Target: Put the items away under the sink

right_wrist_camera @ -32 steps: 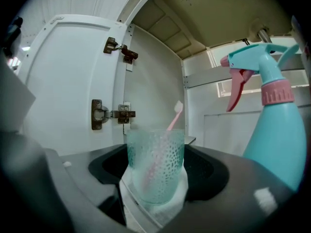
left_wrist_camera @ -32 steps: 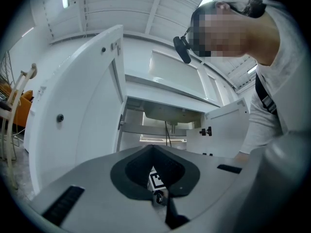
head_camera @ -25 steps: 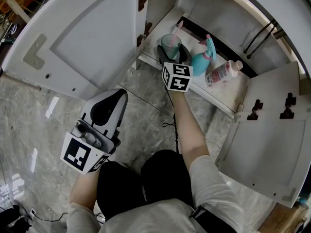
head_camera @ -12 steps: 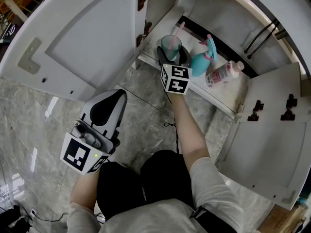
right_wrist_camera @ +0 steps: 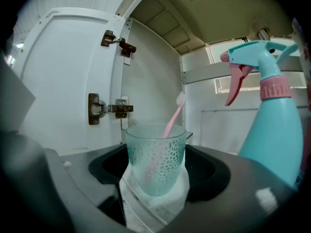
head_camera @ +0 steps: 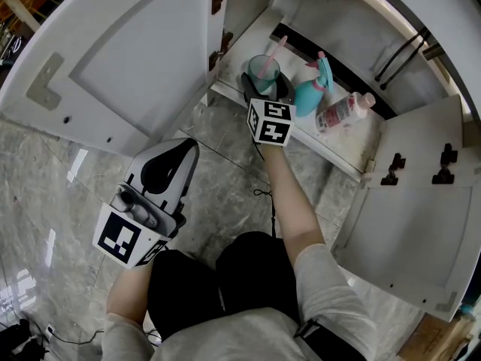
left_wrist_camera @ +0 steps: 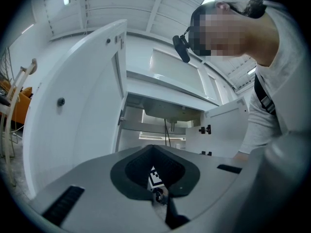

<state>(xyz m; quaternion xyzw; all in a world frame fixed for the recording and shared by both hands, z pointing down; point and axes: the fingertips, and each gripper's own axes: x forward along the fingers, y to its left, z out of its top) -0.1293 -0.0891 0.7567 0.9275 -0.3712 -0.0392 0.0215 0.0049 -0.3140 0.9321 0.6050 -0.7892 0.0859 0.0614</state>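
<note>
The right gripper reaches into the open cabinet under the sink, its jaws apart on either side of a frosted teal cup. A gap shows between the cup and each dark pad, so it is not clamped. The cup stands upright at the front left of the cabinet floor, near the hinges of the left door, and a pink toothbrush leans inside it. Just to the right of the cup stands a teal spray bottle with a pink trigger, and beyond that a pink-and-white bottle lies on its side. The left gripper is held well back from the cabinet, over the grey marble floor, with its jaws together and nothing between them. The right door also stands open.
</note>
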